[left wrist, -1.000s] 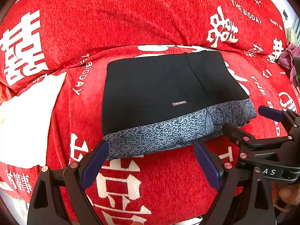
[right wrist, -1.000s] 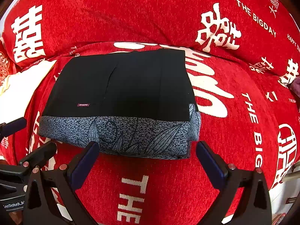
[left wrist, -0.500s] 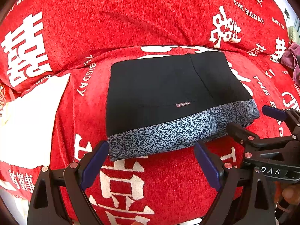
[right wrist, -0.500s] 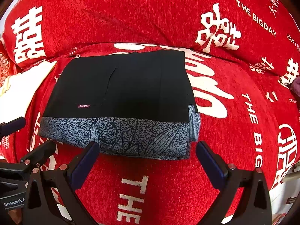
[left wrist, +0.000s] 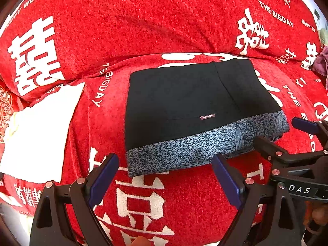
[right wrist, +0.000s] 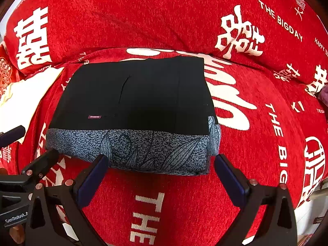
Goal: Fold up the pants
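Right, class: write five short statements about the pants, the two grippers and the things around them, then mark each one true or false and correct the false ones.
1. The pants lie folded in a compact block on the red cover. True.
2. The left gripper is clamped on the patterned band. False: its fingers are spread, empty, short of the band.
3. The right gripper is open. True.
4. A white cloth lies to the right of the pants. False: it lies to their left.
5. A small label shows on the black fabric. True.
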